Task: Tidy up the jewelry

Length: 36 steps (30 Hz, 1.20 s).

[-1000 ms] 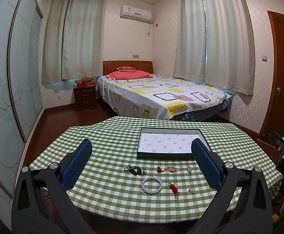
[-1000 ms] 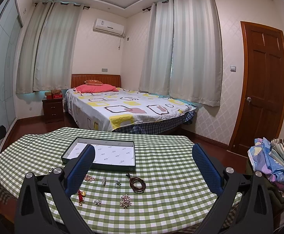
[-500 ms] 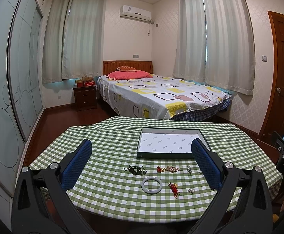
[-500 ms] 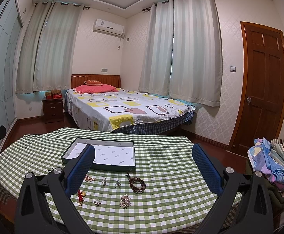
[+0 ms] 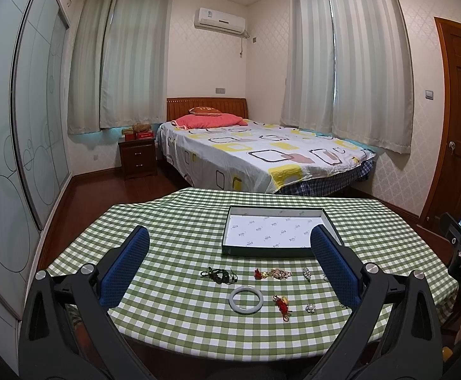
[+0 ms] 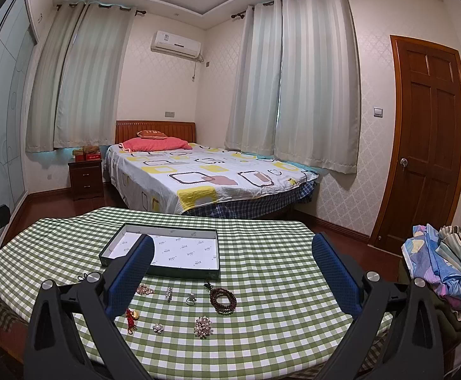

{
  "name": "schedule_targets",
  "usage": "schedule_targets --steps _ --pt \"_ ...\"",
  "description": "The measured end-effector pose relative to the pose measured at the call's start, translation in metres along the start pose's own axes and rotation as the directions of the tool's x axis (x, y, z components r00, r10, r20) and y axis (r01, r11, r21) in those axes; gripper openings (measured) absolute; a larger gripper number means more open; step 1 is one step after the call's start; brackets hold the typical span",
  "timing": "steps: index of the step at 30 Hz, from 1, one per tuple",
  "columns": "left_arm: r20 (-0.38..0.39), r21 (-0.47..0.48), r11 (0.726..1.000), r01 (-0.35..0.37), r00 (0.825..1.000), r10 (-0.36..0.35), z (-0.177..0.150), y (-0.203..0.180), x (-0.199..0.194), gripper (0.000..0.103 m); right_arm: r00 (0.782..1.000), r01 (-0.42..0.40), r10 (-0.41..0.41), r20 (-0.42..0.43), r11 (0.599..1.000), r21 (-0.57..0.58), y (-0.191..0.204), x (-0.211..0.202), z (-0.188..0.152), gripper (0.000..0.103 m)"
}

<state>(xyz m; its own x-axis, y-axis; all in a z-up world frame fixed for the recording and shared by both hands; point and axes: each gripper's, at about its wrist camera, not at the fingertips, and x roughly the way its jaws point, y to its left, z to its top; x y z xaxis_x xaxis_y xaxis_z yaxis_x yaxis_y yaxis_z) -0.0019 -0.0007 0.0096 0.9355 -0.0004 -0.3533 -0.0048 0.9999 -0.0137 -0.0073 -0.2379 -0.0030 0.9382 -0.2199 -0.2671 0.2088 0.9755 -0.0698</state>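
1. Up close in the left wrist view, the left gripper [image 5: 230,266] has its blue fingers wide apart and holds nothing. A pale bangle [image 5: 246,299] lies on the checked table [image 5: 173,221], near the front. It looks hard and smooth, so grab it across the rim. The tray [image 5: 227,240] behind it is empty.
2. Now the right wrist view: the right gripper [image 6: 230,269] is wide apart too. The bead bracelet [image 6: 223,300] looks light and floppy. Pinch its strand.

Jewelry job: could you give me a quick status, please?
Both grippers open, holding nothing. Tray bare; white bangle, bead bracelet and small pieces on the checked cloth. Nothing in the way.
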Motion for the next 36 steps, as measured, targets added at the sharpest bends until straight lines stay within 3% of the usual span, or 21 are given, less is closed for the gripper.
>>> schedule_targets --steps 36 --pt "-0.006 0.001 1.0 0.002 1.0 -0.002 -0.0042 -0.0003 0.0009 0.099 1.0 -0.005 0.005 0.0 1.0 -0.002 0.0021 0.0 -0.0017 0.097"
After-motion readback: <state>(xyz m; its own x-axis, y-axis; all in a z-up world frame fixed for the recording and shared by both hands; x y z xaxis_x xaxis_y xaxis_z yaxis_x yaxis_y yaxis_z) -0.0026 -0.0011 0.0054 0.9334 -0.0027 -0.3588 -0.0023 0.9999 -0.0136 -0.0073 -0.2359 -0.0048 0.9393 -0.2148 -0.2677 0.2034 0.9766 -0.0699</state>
